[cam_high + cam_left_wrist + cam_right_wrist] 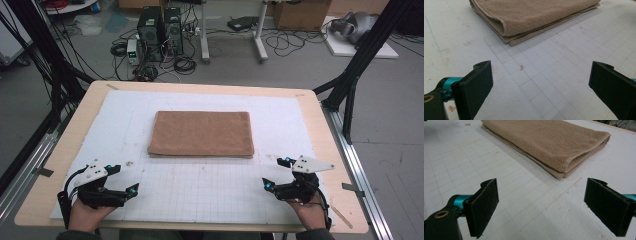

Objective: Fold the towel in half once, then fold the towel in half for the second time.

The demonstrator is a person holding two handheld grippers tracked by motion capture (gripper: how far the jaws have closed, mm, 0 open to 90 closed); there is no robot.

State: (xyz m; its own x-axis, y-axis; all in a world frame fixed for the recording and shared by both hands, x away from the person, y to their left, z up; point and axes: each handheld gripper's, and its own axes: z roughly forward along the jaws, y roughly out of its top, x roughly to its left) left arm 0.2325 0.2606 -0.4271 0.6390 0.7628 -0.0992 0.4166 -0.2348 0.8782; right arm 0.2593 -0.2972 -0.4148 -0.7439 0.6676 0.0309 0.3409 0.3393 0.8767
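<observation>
A folded brown towel [201, 133] lies flat in the middle of the white gridded mat [200, 195]. My left gripper [123, 179] rests near the table's front left corner, open, with nothing between its jaws. My right gripper [278, 173] sits at the front right, also open and empty. In the left gripper view the towel [529, 15] lies ahead with its near left corner toward me, beyond my left gripper [541, 82]. In the right gripper view the towel's [549, 142] folded right corner faces my right gripper [541, 205], a short way ahead.
The mat covers a wooden tabletop [322, 130] with an aluminium rail [357, 170] along its right side. Beyond the far edge, computer towers [160, 32], cables and a cardboard box [300, 12] sit on the floor. Black frame legs [357, 65] stand at both sides.
</observation>
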